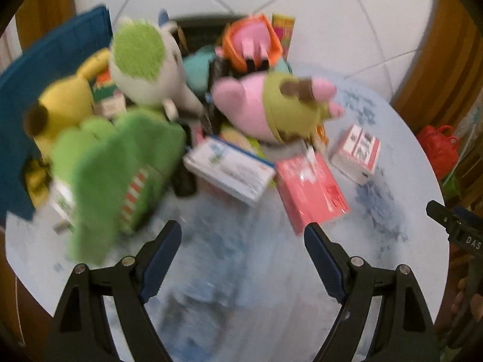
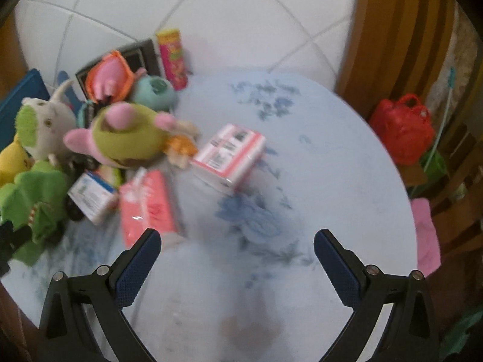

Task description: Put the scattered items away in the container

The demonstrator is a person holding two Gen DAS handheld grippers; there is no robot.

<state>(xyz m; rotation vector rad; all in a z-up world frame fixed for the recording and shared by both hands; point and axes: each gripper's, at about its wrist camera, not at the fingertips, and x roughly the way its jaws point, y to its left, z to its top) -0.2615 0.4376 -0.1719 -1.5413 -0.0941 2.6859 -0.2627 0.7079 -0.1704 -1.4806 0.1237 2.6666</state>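
Observation:
Both views are blurred. A pile of plush toys and boxes lies on a round table with a pale blue cloth [image 1: 241, 271]. A blue container [image 1: 51, 60] stands at the far left, also seen in the right wrist view [image 2: 21, 96]. I see a green plush [image 1: 99, 175], a yellow plush [image 1: 63, 105], a white and green plush [image 1: 142, 60] and a pink and olive plush [image 1: 271, 105] [image 2: 126, 132]. A pink packet [image 1: 311, 190] [image 2: 148, 205], a white and blue box [image 1: 232, 169] and a pink and white box [image 1: 356, 150] [image 2: 229, 154] lie nearer. My left gripper [image 1: 241, 241] and right gripper [image 2: 237, 250] are open and empty above the cloth.
A pink canister [image 2: 172, 60] and a dark frame [image 2: 135, 54] stand at the back of the pile. A red bag [image 2: 401, 132] sits off the table at the right by wooden furniture. White floor tiles lie beyond. The right gripper shows at the left wrist view's right edge [image 1: 452, 226].

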